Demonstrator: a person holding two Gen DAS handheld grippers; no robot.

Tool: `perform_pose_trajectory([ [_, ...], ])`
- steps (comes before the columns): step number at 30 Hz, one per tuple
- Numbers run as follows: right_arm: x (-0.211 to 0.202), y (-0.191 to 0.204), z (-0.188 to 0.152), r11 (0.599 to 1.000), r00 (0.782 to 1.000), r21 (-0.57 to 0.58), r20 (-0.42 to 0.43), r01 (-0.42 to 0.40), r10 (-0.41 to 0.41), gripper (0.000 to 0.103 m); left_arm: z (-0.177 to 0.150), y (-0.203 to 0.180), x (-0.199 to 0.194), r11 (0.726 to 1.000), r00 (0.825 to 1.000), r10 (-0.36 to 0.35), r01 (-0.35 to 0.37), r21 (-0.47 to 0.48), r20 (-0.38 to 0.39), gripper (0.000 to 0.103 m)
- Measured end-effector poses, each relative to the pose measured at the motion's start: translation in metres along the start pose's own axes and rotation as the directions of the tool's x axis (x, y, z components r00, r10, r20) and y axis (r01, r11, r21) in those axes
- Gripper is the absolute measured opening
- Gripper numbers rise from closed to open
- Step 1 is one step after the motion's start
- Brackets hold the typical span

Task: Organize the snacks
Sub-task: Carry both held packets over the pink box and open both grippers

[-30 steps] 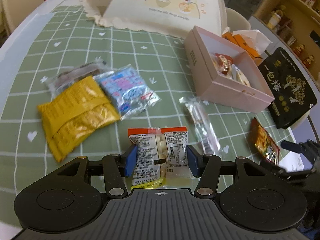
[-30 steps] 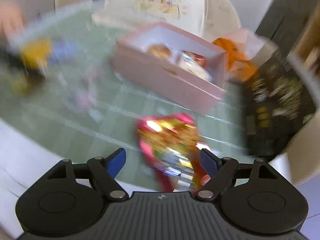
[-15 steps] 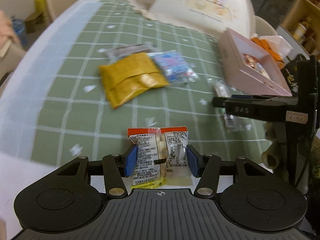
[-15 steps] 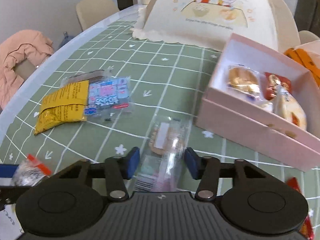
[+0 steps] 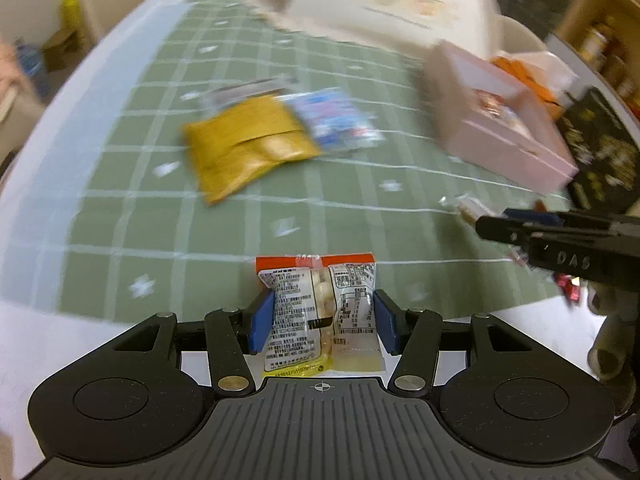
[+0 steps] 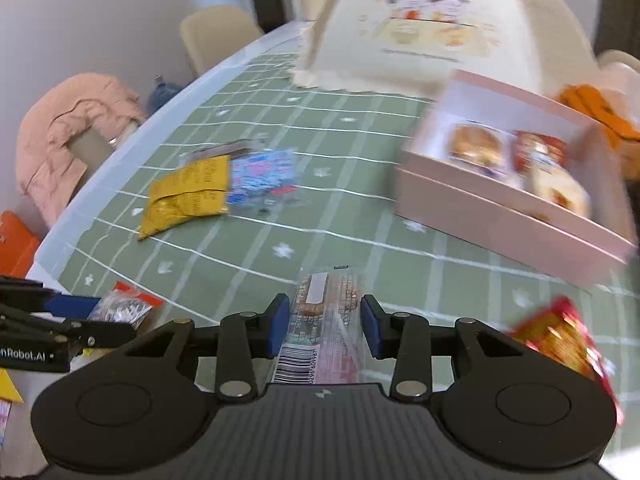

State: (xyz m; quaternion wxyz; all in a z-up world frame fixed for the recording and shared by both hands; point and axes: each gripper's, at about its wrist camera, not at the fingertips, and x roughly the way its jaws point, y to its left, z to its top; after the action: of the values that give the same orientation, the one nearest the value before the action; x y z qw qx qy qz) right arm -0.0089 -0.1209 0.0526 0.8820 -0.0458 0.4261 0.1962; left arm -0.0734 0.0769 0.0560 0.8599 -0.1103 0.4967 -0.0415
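Note:
My left gripper (image 5: 322,320) is shut on a white snack packet with an orange top (image 5: 320,304), held just above the near edge of the green checked cloth (image 5: 120,184). My right gripper (image 6: 324,324) has its jaws closing on a clear-wrapped snack bar (image 6: 324,312), and its blue pads touch both sides of the wrapper. The open pink box (image 6: 500,220), with several wrapped snacks inside, stands to the right beyond it. The left wrist view blurs the same pink box (image 5: 500,148). A yellow packet (image 5: 248,148) and a blue one (image 5: 332,120) lie mid-table.
A red and gold packet (image 6: 560,340) lies right of my right gripper. A black bag (image 5: 600,148) sits past the pink box. A cream food cover (image 6: 432,20) stands at the back. A pink garment (image 6: 68,136) hangs over a chair at the left.
My right gripper left the red packet, swung left over the clear-wrapped bar and narrowed its jaws onto it. My left gripper drifted back toward the table edge, still holding its packet.

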Motion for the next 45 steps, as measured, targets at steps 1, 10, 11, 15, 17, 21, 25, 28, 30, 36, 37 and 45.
perform_pose_trajectory([
  [1,-0.006,-0.007,-0.005,1.000,1.000,0.020,0.004,0.021,-0.021,0.039,0.003,-0.008,0.001,0.999,1.000,-0.019,0.019,0.025,-0.001,0.058],
  [10,-0.063,-0.055,-0.028,0.966,0.975,0.176,0.083,0.190,-0.207,0.039,0.057,-0.092,-0.021,0.933,0.952,-0.305,0.291,0.213,0.037,0.058],
  [11,-0.071,-0.058,-0.029,0.960,0.970,0.193,0.100,0.201,-0.223,0.039,0.071,-0.102,-0.031,0.920,0.940,-0.333,0.308,0.244,0.071,0.058],
  [15,-0.091,-0.068,-0.029,0.942,0.951,0.242,0.145,0.231,-0.271,0.039,0.136,-0.139,-0.064,0.877,0.882,-0.406,0.302,0.373,0.240,0.058],
  [17,-0.093,-0.070,-0.029,0.933,0.946,0.272,0.153,0.237,-0.285,0.039,0.162,-0.154,-0.057,0.862,0.860,-0.434,0.312,0.398,0.267,0.058],
  [21,-0.092,-0.065,-0.029,0.924,0.943,0.298,0.156,0.240,-0.295,0.039,0.202,-0.172,0.013,0.873,0.870,-0.437,0.351,0.338,0.227,0.058],
  [25,-0.085,-0.062,-0.029,0.920,0.942,0.303,0.143,0.249,-0.302,0.039,0.201,-0.177,0.112,0.897,0.939,-0.342,0.315,0.310,0.037,0.058],
  [28,-0.080,-0.065,-0.025,0.913,0.943,0.310,0.110,0.267,-0.313,0.039,0.186,-0.178,0.154,0.897,0.970,-0.242,0.231,0.376,-0.019,0.057],
  [30,-0.078,-0.071,-0.020,0.910,0.944,0.313,0.093,0.273,-0.316,0.039,0.184,-0.168,0.143,0.902,0.953,-0.290,0.243,0.356,0.085,0.057],
  [36,-0.077,-0.099,0.039,0.933,0.953,0.297,0.161,0.203,-0.259,0.039,0.195,-0.102,0.098,0.908,0.891,-0.413,0.387,0.160,0.189,0.057],
  [37,-0.074,-0.106,0.055,0.938,0.951,0.290,0.185,0.188,-0.248,0.039,0.198,-0.094,0.095,0.910,0.892,-0.410,0.385,0.157,0.190,0.057],
  [45,-0.019,-0.153,0.149,0.923,0.959,0.339,0.145,0.184,-0.244,0.061,0.169,0.018,0.051,0.982,0.943,-0.175,0.189,-0.022,0.281,0.057],
])
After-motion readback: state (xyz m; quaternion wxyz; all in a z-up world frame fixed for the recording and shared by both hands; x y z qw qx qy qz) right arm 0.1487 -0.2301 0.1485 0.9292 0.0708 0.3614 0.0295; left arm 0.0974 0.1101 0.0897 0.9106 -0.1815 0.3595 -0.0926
